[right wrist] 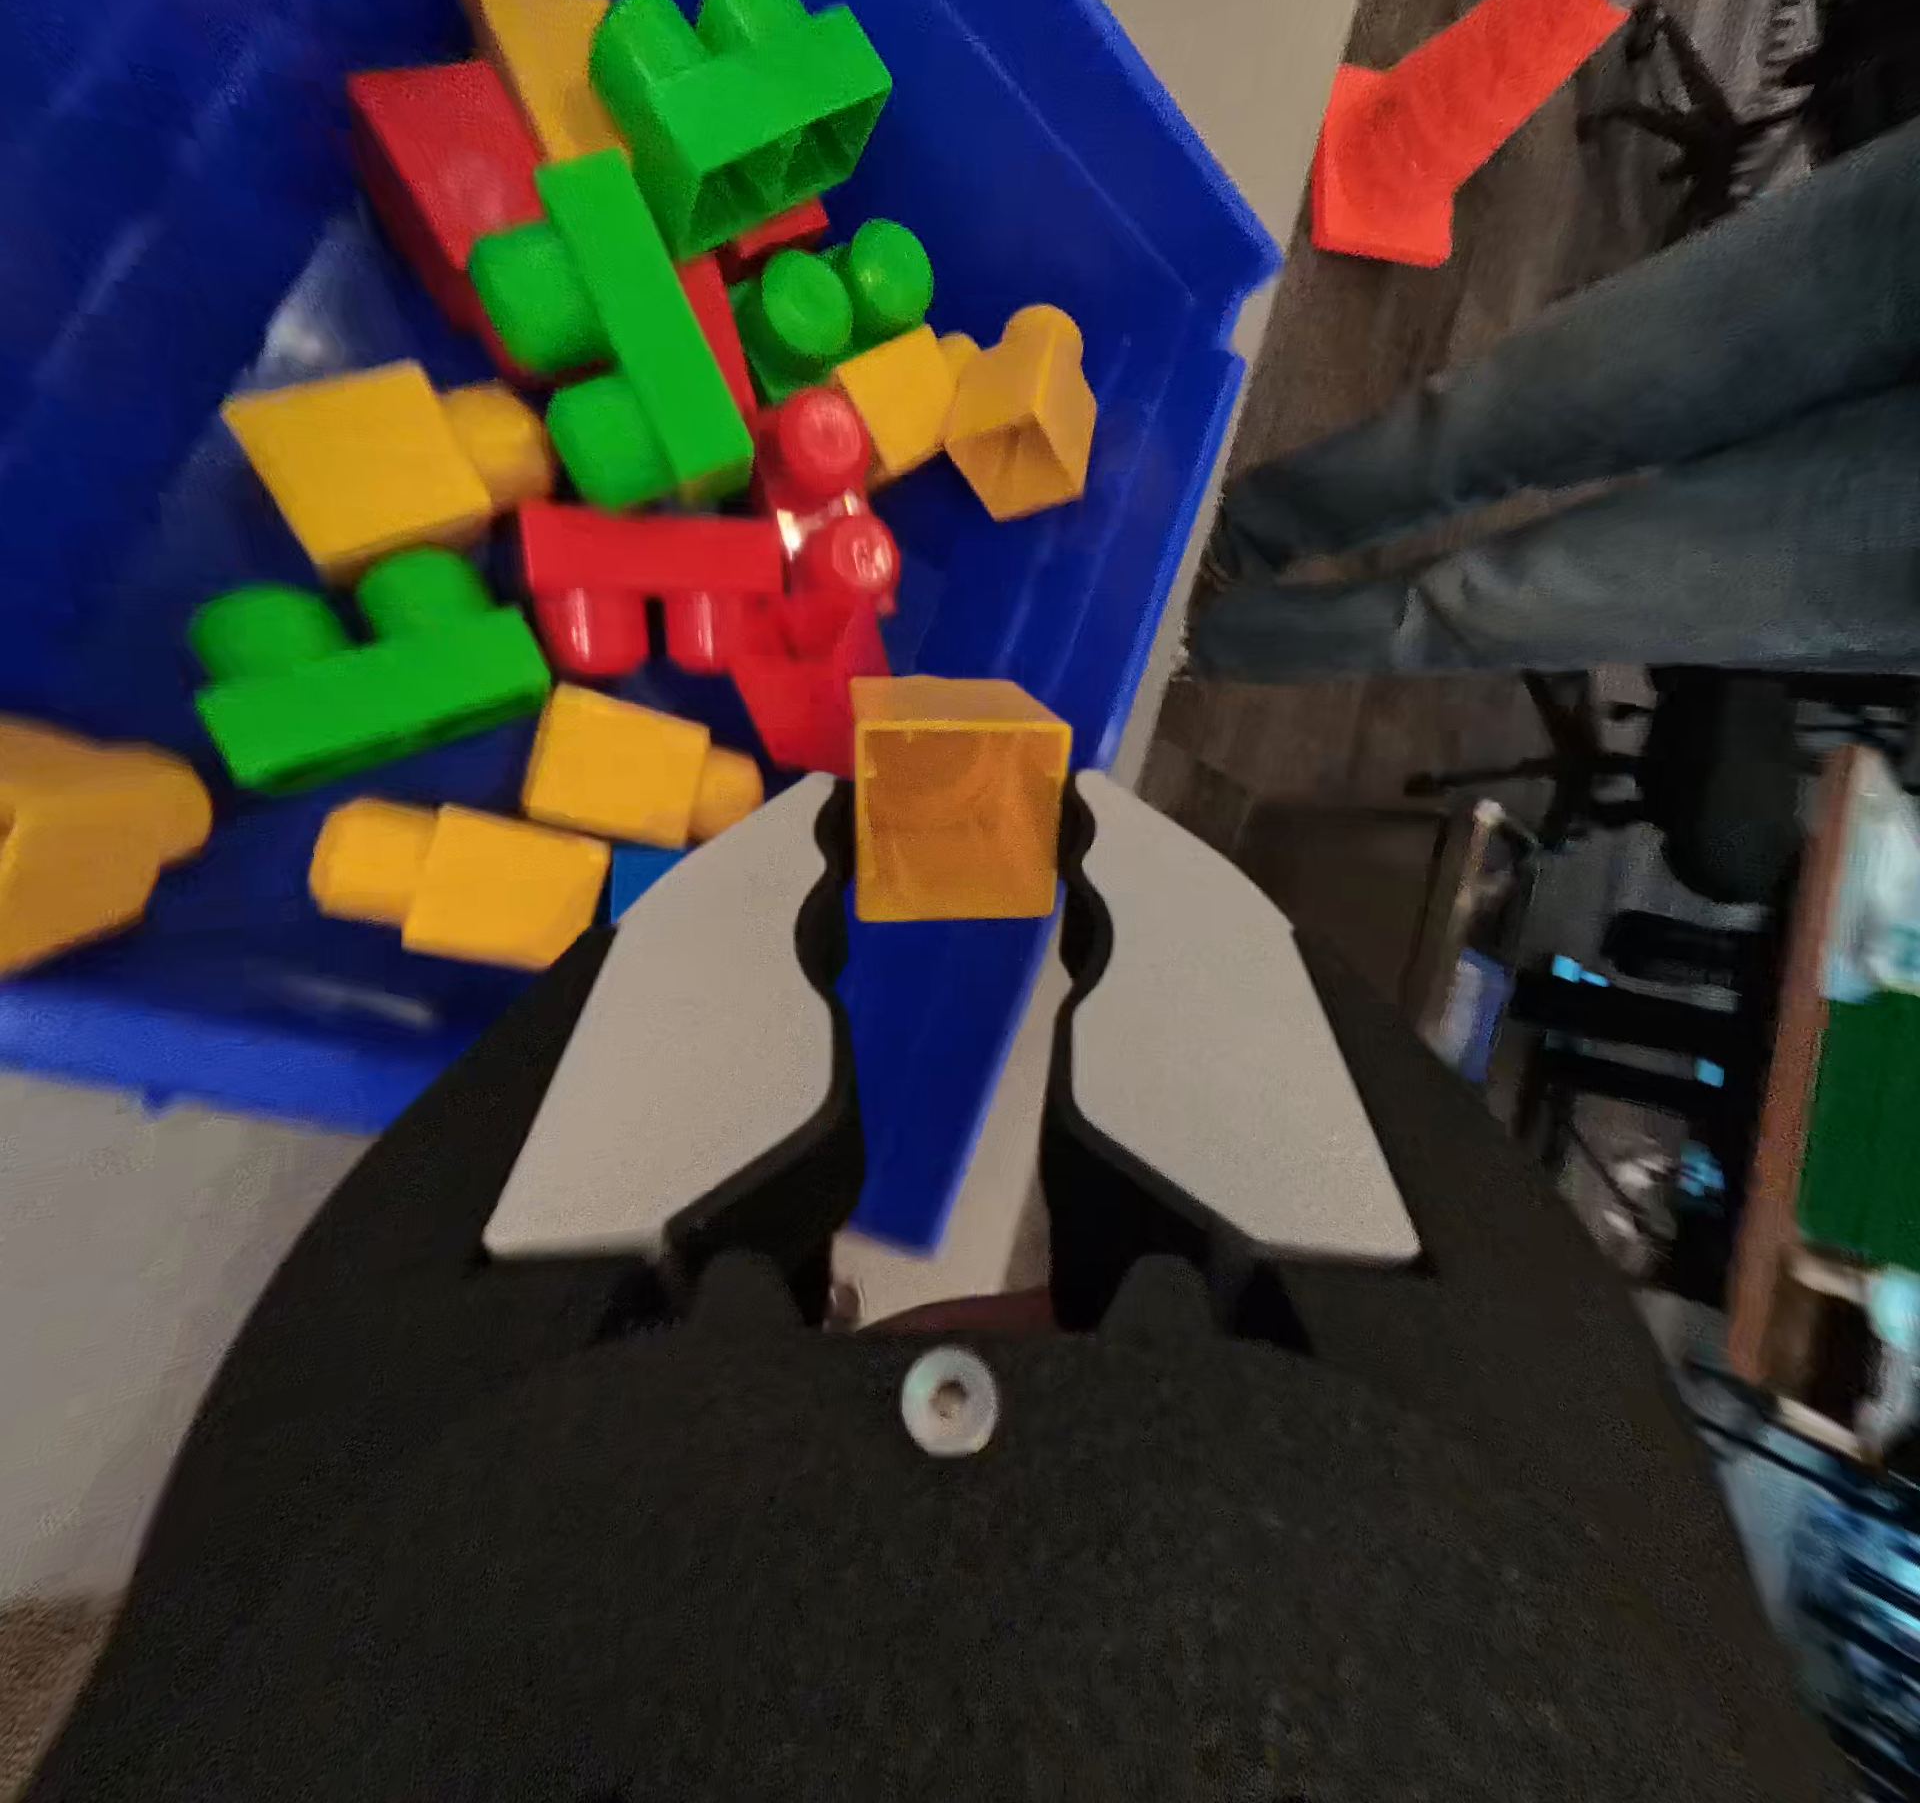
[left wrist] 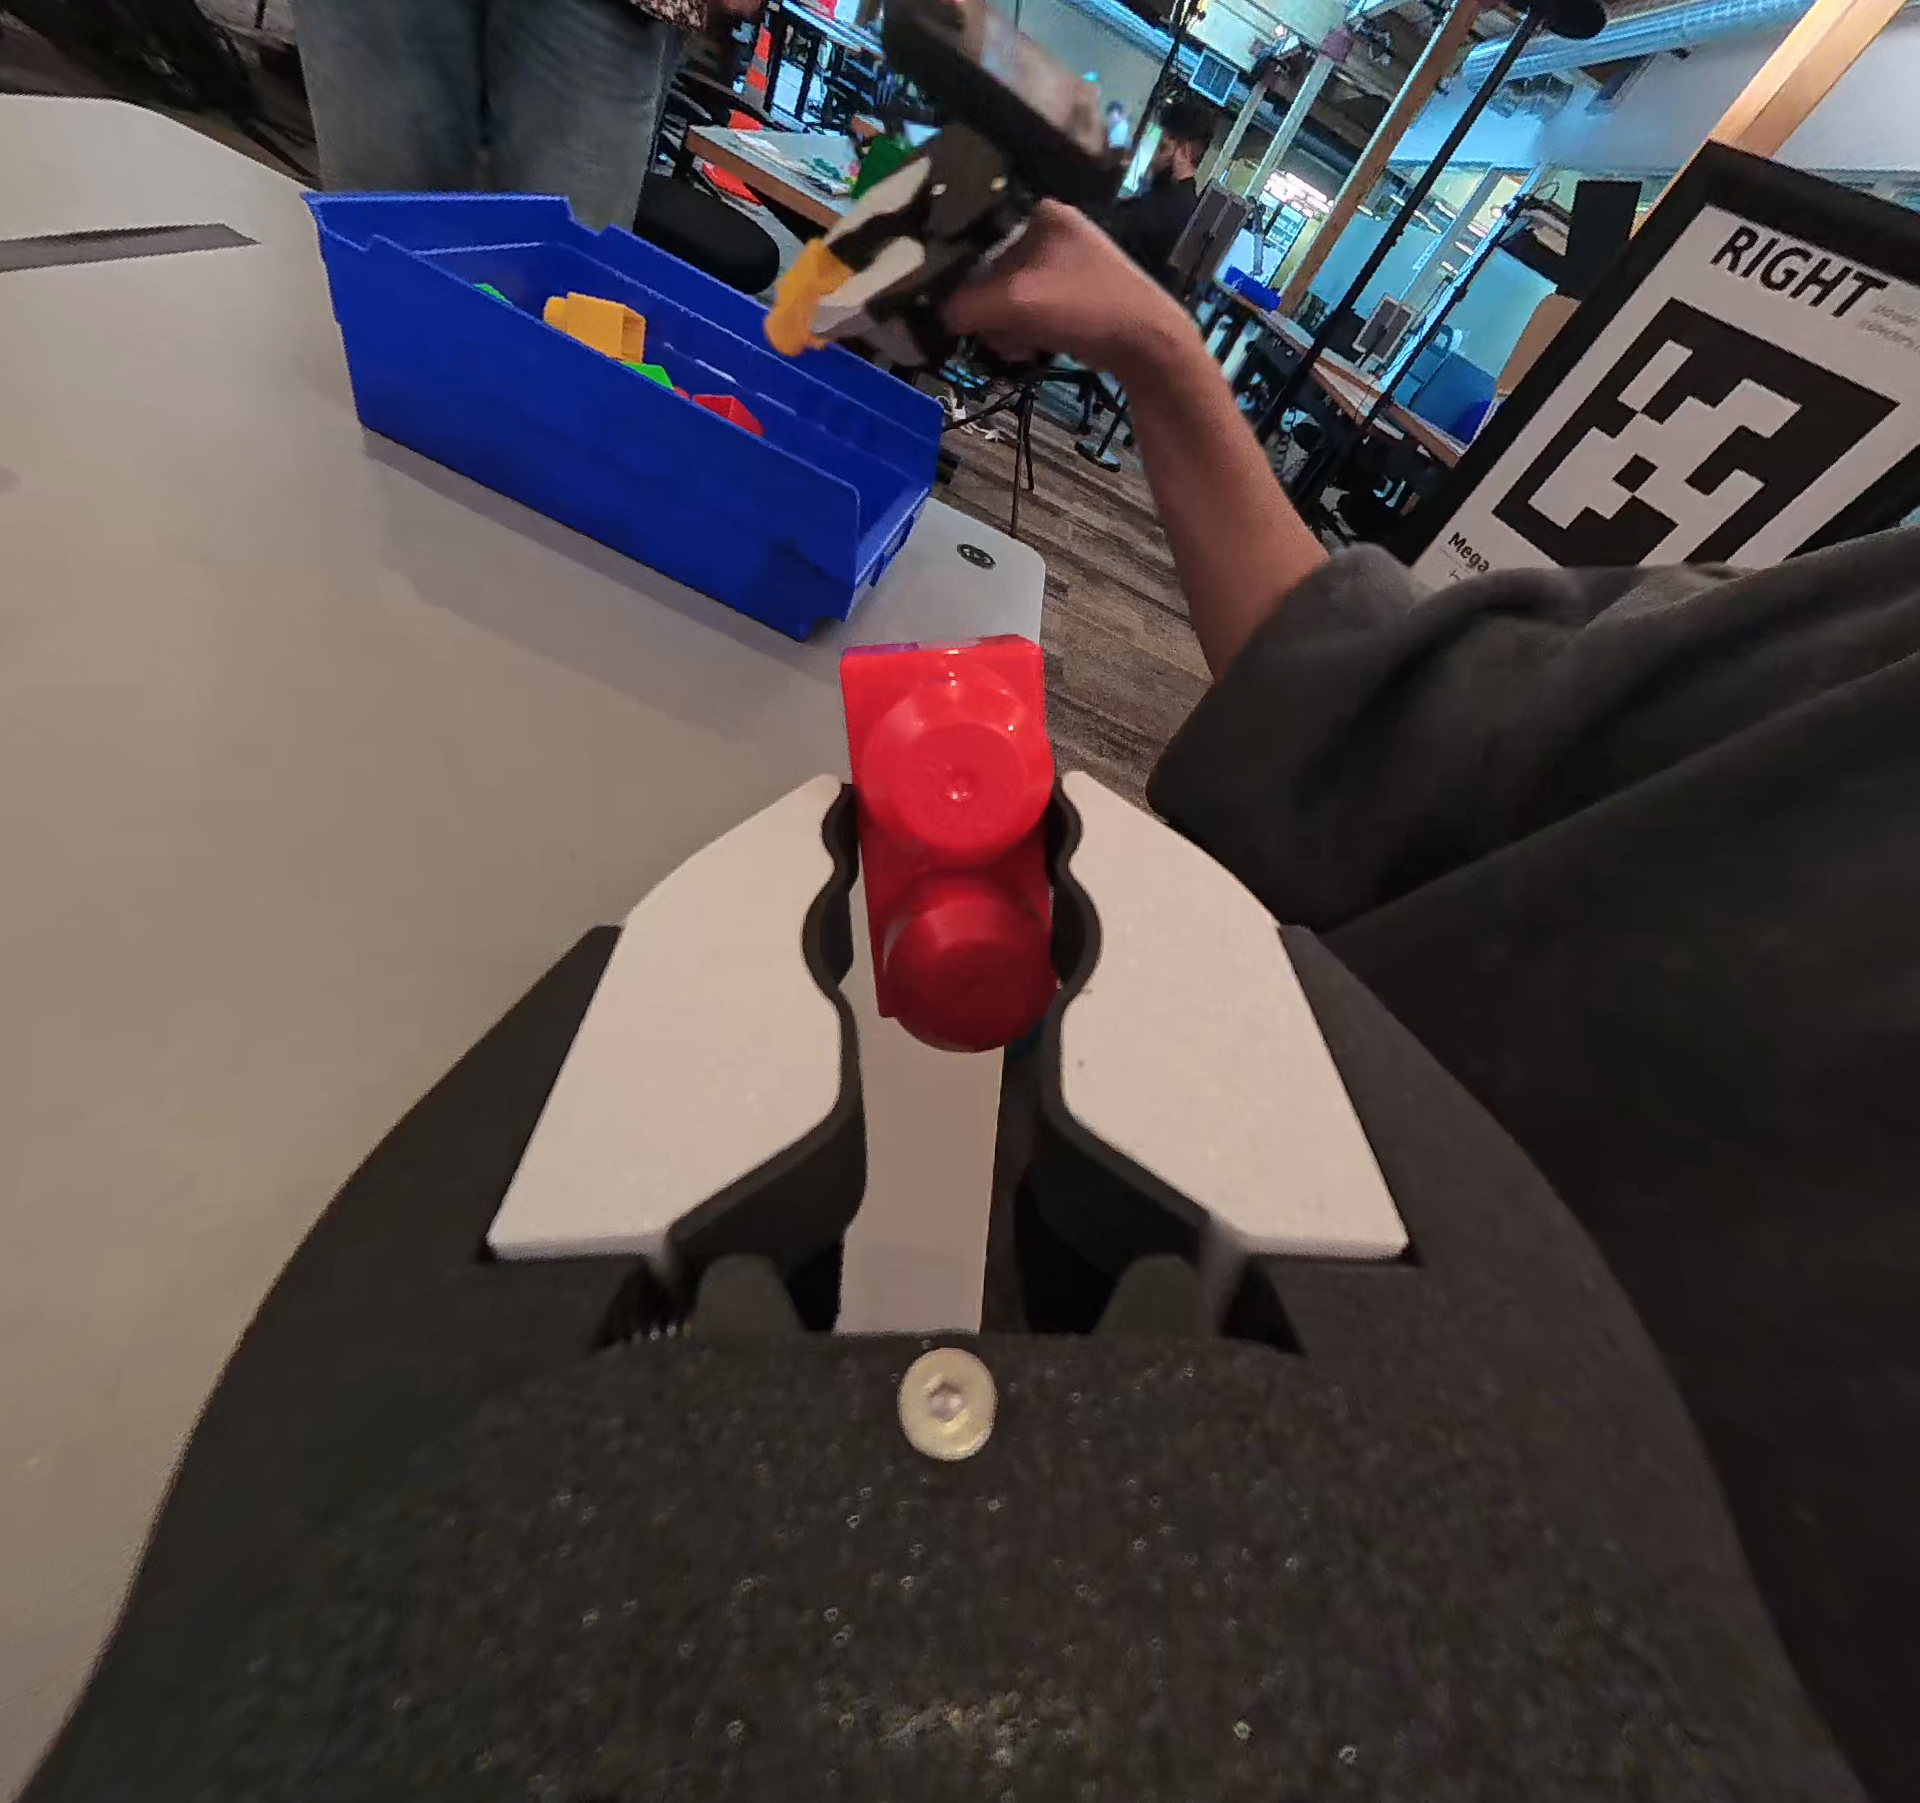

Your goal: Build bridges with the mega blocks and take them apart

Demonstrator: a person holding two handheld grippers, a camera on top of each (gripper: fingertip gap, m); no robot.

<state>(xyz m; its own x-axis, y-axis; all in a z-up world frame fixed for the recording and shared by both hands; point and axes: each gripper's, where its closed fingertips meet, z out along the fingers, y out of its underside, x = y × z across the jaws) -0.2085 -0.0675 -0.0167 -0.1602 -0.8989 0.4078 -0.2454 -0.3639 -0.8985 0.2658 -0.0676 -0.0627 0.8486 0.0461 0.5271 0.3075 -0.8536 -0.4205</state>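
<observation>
My left gripper [left wrist: 951,808] is shut on a red two-stud block [left wrist: 951,818], held above the white table [left wrist: 312,818] near its edge. My right gripper [right wrist: 954,808] is shut on a small yellow block [right wrist: 956,803], its hollow underside facing the camera, held over the near right corner of the blue bin [right wrist: 1122,195]. The bin holds several loose green, yellow and red blocks [right wrist: 644,330]. In the left wrist view the right gripper [left wrist: 821,309] shows farther off, tilted down over the bin [left wrist: 623,465] with the yellow block [left wrist: 800,299] in it.
A person in jeans [left wrist: 468,39] stands behind the table. A board with a black-and-white marker [left wrist: 1683,403] stands at the right. My dark sleeve [left wrist: 1558,818] fills the right side. An orange cone [right wrist: 1455,112] lies on the floor beyond the table edge. The gap from one gripper's tips to the other's is roughly 50 cm.
</observation>
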